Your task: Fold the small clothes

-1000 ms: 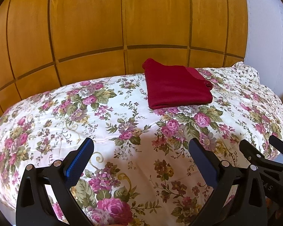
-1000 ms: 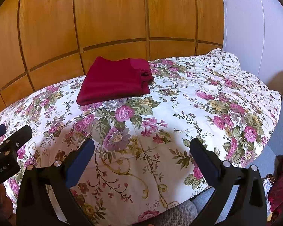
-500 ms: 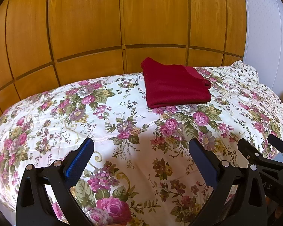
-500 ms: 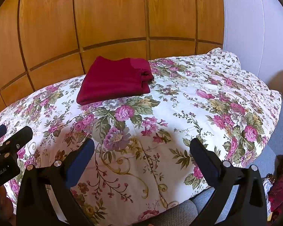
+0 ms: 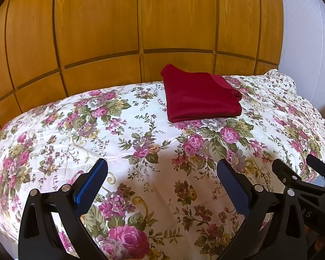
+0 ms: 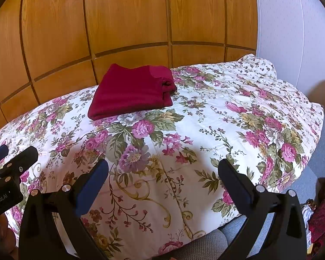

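Note:
A dark red garment [image 5: 200, 95], folded into a neat rectangle, lies on the flowered quilt [image 5: 140, 151] near the far edge by the wooden wall; it also shows in the right wrist view [image 6: 132, 91]. My left gripper [image 5: 162, 173] is open and empty, held above the near part of the quilt, well short of the garment. My right gripper [image 6: 162, 173] is open and empty too, over the quilt's near edge. The right gripper's body [image 5: 309, 186] shows at the right of the left wrist view, and the left gripper's body [image 6: 8, 173] at the left of the right wrist view.
A wooden panelled wall [image 5: 140, 32] rises right behind the quilt. A white wall [image 6: 292, 32] stands at the right. More dark red cloth [image 6: 322, 212] lies low at the right beside the bed, and grey fabric [image 6: 205, 244] shows under the quilt's near edge.
Both grippers have barely moved; the view has drifted slightly, so the garment sits a touch higher and to the left. Both stay open and empty.

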`<state>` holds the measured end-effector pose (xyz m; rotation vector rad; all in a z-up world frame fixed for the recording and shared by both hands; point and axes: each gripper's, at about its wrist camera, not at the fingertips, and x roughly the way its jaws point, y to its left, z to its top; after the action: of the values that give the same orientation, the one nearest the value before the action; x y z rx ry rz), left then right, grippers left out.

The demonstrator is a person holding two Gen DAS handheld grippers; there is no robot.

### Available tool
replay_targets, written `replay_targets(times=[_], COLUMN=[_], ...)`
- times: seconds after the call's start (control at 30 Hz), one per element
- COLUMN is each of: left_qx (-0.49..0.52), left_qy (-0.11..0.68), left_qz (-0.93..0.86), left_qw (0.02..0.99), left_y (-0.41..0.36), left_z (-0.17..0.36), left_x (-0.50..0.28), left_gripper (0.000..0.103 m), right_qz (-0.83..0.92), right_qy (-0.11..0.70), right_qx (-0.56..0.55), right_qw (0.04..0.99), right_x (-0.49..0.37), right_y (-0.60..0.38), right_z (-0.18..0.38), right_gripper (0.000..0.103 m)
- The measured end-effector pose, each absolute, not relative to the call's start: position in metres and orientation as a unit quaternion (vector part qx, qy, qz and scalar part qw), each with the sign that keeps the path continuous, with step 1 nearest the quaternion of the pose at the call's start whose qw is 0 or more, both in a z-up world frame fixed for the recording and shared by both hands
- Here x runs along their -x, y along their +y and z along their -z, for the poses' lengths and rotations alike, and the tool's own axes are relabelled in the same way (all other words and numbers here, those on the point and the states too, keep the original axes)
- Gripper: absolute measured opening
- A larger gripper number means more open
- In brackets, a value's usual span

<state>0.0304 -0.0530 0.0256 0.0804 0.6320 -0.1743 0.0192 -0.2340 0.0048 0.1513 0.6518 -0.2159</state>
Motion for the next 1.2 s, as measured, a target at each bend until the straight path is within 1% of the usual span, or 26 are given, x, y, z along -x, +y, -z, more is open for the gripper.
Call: replay_targets(times=[1.2], left_qx=[-0.028], left_qy=[0.317], left_qz=[0.094], left_qw=[0.943], left_y=[-0.0475], left_z=[-0.0206], left_x=[-0.0321], left_gripper=[0.100], right_qz=[0.108], right_qy=[0.327], right_qx=[-0.077], right_qw=[0.936], right_x=[-0.0202], right_y=[-0.2297], right_z=[-0.0019], right_gripper=[0.101])
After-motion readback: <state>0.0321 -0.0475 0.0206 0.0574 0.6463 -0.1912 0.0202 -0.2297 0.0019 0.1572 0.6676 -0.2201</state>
